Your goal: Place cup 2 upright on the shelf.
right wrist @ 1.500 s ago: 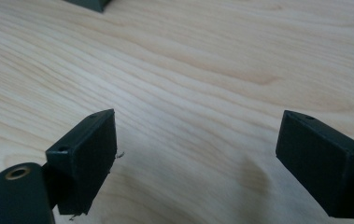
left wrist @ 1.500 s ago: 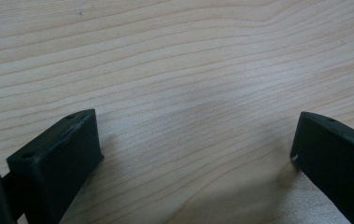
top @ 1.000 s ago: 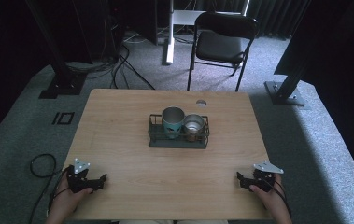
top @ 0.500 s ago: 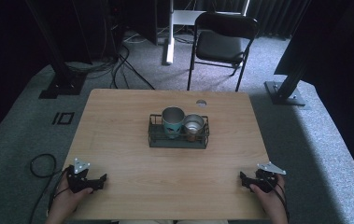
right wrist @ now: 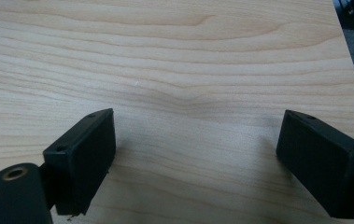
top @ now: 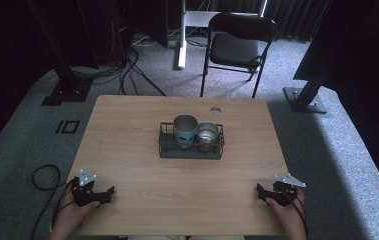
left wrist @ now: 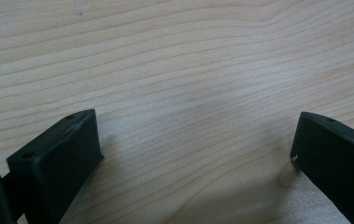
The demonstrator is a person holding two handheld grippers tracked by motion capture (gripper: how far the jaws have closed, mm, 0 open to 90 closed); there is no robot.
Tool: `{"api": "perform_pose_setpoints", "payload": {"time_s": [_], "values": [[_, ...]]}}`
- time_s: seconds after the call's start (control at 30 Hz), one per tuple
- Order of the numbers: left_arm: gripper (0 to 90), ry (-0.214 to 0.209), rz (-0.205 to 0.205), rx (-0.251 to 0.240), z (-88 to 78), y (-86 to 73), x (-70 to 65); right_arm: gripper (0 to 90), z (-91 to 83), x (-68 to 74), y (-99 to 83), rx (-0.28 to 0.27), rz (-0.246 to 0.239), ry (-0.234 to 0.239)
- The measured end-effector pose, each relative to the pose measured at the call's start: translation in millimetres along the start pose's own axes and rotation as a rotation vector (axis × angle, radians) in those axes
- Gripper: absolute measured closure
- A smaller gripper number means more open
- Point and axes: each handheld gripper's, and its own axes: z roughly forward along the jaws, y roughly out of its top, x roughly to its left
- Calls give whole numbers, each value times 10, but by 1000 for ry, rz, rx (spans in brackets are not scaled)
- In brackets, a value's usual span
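My left gripper (top: 108,192) rests on the near left corner of the wooden table (top: 127,125), jaws spread wide over bare grain. Ahead at the table's middle sits a dark wire rack (top: 191,149), long axis running left to right, holding a teal cup (top: 185,131) beside a shiny metal cup (top: 207,135). My right gripper (top: 261,193), likewise spread and empty, lies about as far away.

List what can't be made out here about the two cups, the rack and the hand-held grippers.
- Teal cup, high view: its contents, too dark inside; its base sits behind the rack wall.
- Metal cup, high view: whether it touches the teal cup, too small to tell.
- Left hand-held gripper, high view: jaw gap too small to judge; its own view shows it wide.
- Right hand-held gripper, high view: the same.
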Motion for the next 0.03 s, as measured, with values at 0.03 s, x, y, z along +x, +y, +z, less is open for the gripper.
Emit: {"api": "perform_pose_setpoints", "payload": {"time_s": [0.03], "values": [[21,0,0,0,0,0,0,115,0,-1,0,1,-1,0]]}}
